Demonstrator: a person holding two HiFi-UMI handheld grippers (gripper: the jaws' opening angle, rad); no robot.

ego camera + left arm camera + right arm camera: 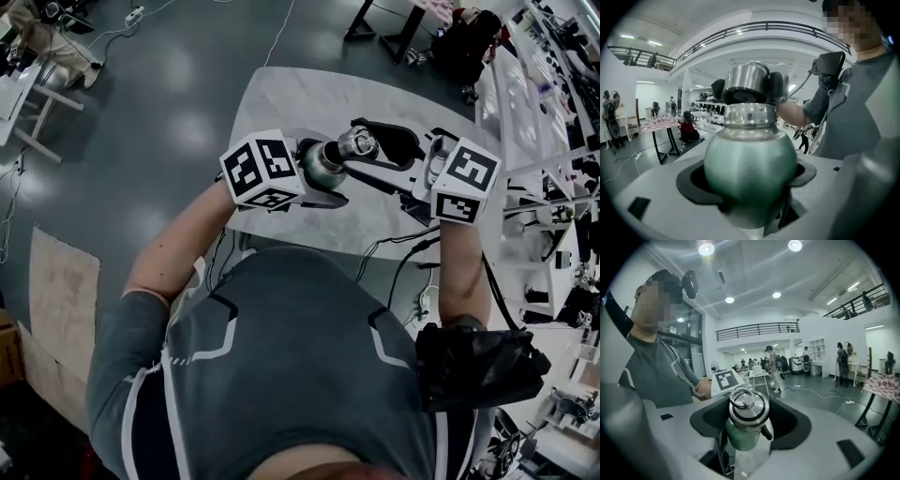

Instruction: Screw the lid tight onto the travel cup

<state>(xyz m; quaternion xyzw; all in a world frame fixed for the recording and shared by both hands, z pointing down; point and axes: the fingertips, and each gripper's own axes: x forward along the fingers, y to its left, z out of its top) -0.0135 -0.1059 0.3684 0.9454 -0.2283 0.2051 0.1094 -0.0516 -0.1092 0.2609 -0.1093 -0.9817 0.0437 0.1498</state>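
White table (281,94), left gripper (323,174) clasping travel cup (750,159)

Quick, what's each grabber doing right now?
Left gripper: closed on the green metal travel cup.
Right gripper: closed on the round silver metal lid.

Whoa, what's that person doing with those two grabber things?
A person is working two hand-held grippers. The left gripper clamps the green cup, held up above the white table. The right gripper is closed around the shiny lid, which sits on the cup's neck. Whether it's screwed tight yet can't be told.
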